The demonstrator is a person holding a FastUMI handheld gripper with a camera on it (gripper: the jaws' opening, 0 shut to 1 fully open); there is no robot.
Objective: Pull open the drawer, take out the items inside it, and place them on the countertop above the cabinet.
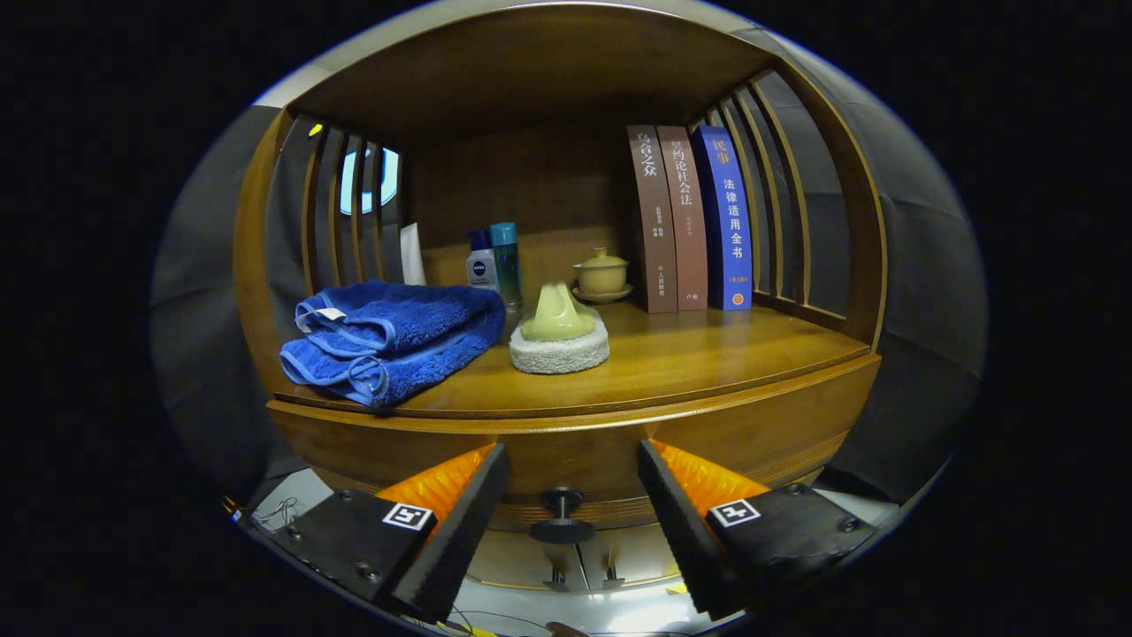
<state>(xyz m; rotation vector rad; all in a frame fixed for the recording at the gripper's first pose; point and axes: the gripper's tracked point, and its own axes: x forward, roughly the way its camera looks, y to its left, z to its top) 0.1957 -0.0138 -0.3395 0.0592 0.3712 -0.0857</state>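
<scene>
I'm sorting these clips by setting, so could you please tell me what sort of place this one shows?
Probably a mock-up home corner in a recording booth: a wooden cabinet with a drawer knob between the open gripper fingers, folded blue towel, upright books and toiletry bottles on its countertop.

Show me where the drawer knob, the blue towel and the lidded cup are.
Knob [562, 518], gripper view, on its round disc between the open fingers.
Towel [393, 341], gripper view, on the folded top.
Cup [602, 273], gripper view, on its body.
</scene>
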